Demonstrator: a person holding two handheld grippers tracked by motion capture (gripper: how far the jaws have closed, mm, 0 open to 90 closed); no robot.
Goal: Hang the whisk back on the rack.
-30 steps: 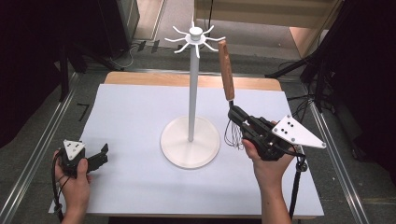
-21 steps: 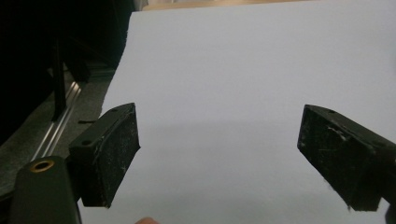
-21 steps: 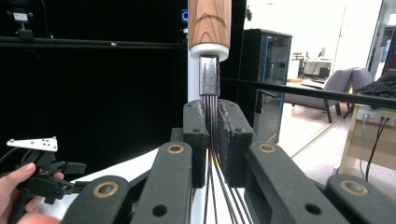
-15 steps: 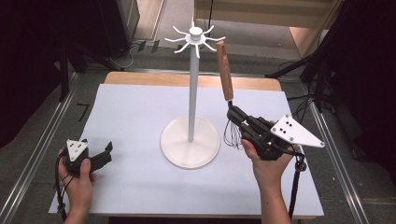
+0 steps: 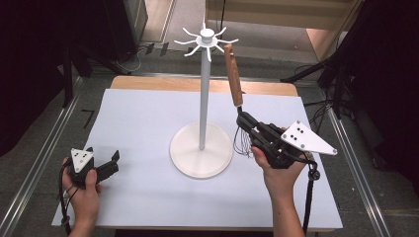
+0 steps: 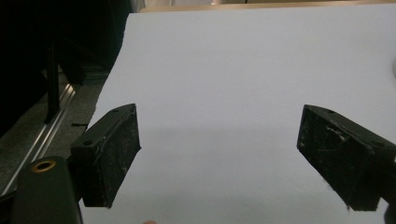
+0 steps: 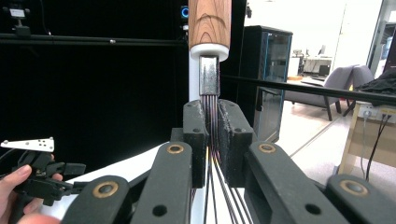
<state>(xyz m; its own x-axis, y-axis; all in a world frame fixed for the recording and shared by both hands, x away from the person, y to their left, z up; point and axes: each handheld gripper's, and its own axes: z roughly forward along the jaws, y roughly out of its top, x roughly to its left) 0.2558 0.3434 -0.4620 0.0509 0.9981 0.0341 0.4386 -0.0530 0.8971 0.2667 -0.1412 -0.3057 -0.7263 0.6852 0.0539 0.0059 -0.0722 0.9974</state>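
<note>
A whisk with a wooden handle (image 5: 233, 74) (image 7: 210, 21) stands handle-up beside the white hook stand (image 5: 202, 98). Its dark wires (image 5: 242, 140) (image 7: 211, 116) are clamped in my right gripper (image 5: 244, 121) (image 7: 212, 133), which is shut on them just below the metal collar. The handle's top reaches up to one of the stand's hooks (image 5: 220, 47); whether it touches is unclear. My left gripper (image 5: 112, 163) (image 6: 219, 158) rests low at the table's front left, open, with only bare white table between its pads (image 6: 112, 149).
The stand's round white base (image 5: 201, 150) sits mid-table on the white table cover (image 5: 143, 118). A wooden strip (image 5: 197, 85) edges the far side. Metal rails (image 5: 44, 148) run along both sides, with dark equipment and cables beyond.
The right gripper has lifted the whisk slightly so its handle top nears the stand's hooks. The left gripper has drifted a little toward the front of the table.
</note>
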